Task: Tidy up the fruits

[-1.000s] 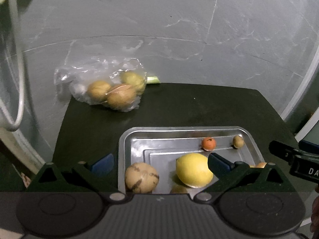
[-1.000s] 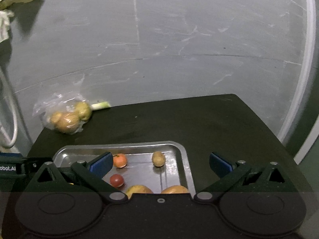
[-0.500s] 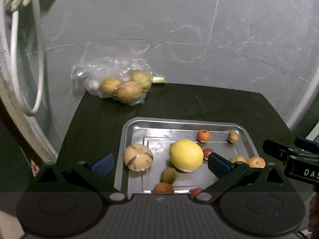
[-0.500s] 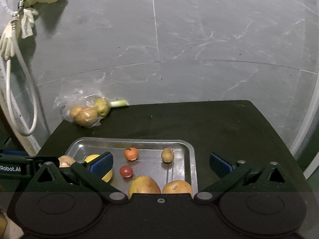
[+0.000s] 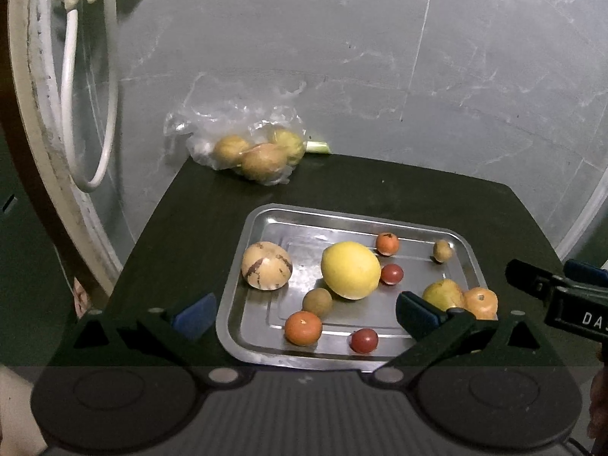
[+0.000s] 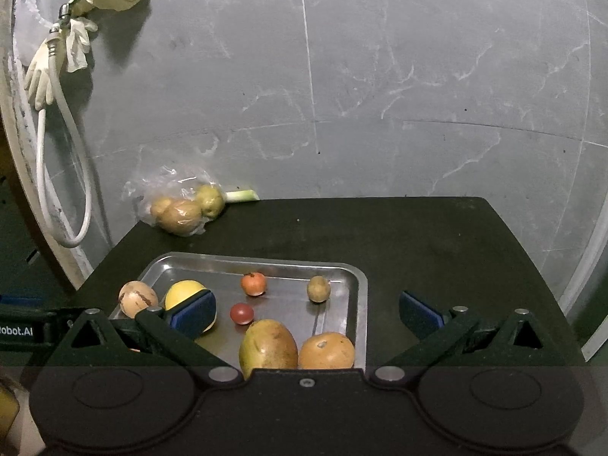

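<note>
- Left tongs (image 5: 304, 309) are spread wide and grip nothing, hovering over the near edge of the shallow silver metal tray (image 5: 262, 214) on the black desk (image 5: 380, 190).
- Right tongs (image 6: 307, 309) are likewise spread wide and bare, over the tray's right side.
- The large round yellow fruit (image 5: 350, 269) lies mid-tray among small orange and red fruits.
- A clear plastic bag of brownish fruits (image 5: 250, 152) sits at the desk's far left corner.

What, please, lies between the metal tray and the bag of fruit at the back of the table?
Only bare dark table lies between the tray and the bag; the left wrist view shows this best.
</note>
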A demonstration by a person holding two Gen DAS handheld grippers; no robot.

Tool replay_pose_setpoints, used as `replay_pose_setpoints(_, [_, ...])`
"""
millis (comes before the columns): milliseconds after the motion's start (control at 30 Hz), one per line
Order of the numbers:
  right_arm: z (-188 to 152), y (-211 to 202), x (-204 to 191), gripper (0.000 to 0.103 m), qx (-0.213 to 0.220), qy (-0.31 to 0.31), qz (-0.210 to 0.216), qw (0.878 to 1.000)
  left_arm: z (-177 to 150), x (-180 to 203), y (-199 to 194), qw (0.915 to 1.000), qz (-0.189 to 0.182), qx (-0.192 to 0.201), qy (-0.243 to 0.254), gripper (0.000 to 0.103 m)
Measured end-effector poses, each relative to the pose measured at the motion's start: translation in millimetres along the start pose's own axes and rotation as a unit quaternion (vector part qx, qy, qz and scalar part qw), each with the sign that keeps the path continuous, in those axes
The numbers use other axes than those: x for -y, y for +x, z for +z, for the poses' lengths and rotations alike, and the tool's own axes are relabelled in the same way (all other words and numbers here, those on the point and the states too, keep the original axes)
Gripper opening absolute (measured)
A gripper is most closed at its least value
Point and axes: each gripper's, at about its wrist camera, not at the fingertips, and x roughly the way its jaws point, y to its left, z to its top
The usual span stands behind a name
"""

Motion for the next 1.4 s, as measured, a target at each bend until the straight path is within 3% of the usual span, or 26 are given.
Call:
replay_pose_setpoints(800, [-11.3, -19.5, 12.5, 0.102, 0.004, 0.006, 0.015, 1.000, -13.1, 13.6, -19.7, 0.9997, 0.019, 0.013, -0.005, 0.102])
replay_pose_setpoints(1400, [-20.4, -26.4, -3.1, 0.102, -0.004, 0.006, 0.023, 1.000, -23.5, 1.2, -34.2, 0.9996, 0.026, 0.008, -0.006, 0.102])
